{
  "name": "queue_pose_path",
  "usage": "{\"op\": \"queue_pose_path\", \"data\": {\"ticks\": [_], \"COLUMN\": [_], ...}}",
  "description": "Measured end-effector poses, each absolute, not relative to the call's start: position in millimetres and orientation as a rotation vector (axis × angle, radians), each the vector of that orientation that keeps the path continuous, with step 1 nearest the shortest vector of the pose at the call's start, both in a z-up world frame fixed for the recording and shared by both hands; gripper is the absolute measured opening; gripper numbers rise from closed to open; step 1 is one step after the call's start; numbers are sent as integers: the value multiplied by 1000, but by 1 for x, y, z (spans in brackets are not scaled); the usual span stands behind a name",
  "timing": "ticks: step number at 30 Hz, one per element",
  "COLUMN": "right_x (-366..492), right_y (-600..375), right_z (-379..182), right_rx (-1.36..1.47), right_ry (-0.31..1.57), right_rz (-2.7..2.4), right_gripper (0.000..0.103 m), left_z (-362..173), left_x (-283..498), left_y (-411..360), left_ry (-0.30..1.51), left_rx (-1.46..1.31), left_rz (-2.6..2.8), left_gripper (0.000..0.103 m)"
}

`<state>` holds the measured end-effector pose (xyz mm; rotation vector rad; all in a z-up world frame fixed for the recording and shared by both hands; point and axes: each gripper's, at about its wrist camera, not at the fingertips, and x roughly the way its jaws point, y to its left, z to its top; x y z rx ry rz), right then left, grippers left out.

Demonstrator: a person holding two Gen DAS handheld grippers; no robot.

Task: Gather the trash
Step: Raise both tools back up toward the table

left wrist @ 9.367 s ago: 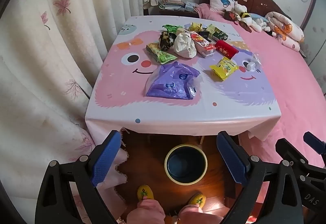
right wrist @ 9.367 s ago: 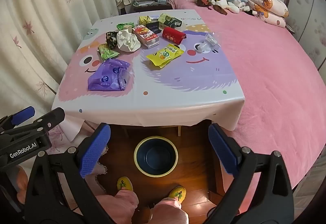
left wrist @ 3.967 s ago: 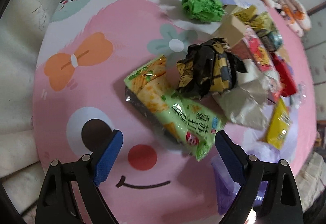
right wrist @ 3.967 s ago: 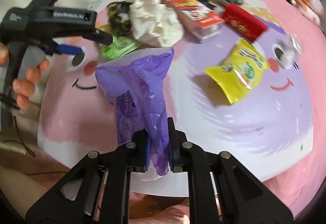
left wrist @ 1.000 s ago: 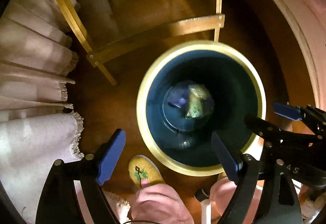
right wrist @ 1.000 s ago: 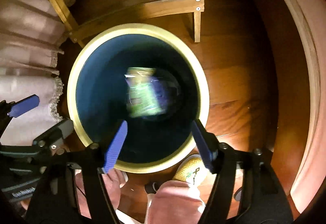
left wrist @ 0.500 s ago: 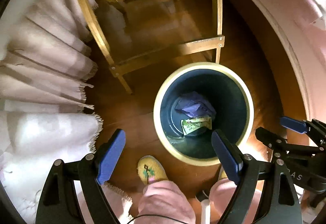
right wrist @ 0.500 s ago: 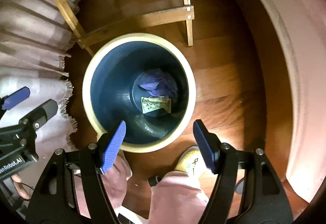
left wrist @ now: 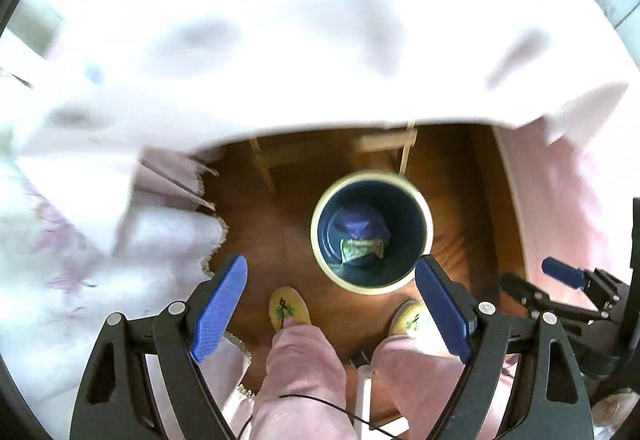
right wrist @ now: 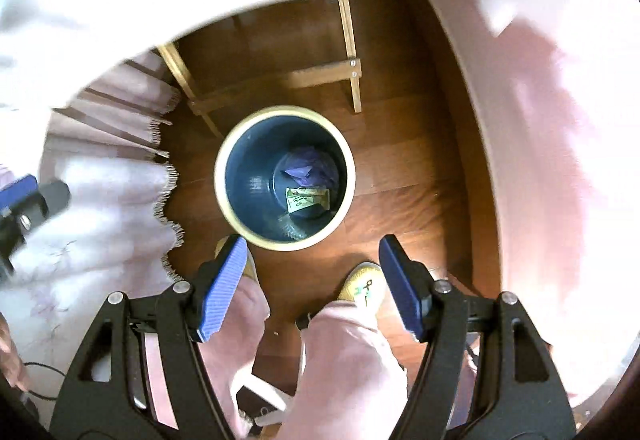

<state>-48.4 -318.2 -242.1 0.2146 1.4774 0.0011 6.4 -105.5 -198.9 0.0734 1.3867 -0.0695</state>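
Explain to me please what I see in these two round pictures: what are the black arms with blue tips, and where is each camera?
No robot is here. A person holds a hand tool in each hand, a pair of tongs with two black fingers and blue pads. A small wide-angle camera sits on each tool and looks along its fingers, which makes the pictures round and bent.

One picture is from the left tongs, the other from the right tongs. Both look straight down at the wooden floor. Both tongs are open and hold nothing.

On the floor stands a dark blue waste bin with a pale yellow rim. Inside lie a purple plastic bag and a green snack wrapper.

At the bottom you see the person's pink trouser legs and yellow slippers. The white blur on top is the edge of a tablecloth.
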Motion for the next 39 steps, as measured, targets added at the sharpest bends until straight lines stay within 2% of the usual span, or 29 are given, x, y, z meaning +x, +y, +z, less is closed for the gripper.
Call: {"op": "queue_pose_path", "data": {"ticks": [9, 18, 24, 31, 36, 39], "right_x": [-42, -13, 13, 62, 111, 144], "right_y": [-333, -348, -354, -351, -346, -340], "right_z": [-84, 24, 60, 74, 57, 39], "right_rx": [127, 92, 64, 118, 169, 214], "right_ry": [1283, 1081, 1011, 999, 1036, 1072], "right_rz": [93, 180, 234, 235, 198, 145], "right_gripper": [66, 66, 66, 66, 67, 67], "left_z": [-23, 89, 119, 119, 102, 86], "left_x": [8, 12, 19, 64, 131, 183], "left_y": [-108, -110, -123, -132, -121, -104], "left_ry": [1138, 999, 960, 933, 952, 994], "left_rx": [102, 47, 16, 45, 40, 32], "left_rz": [-15, 96, 95, 23, -61, -123], "left_gripper": [87, 87, 87, 87, 76, 74]}}
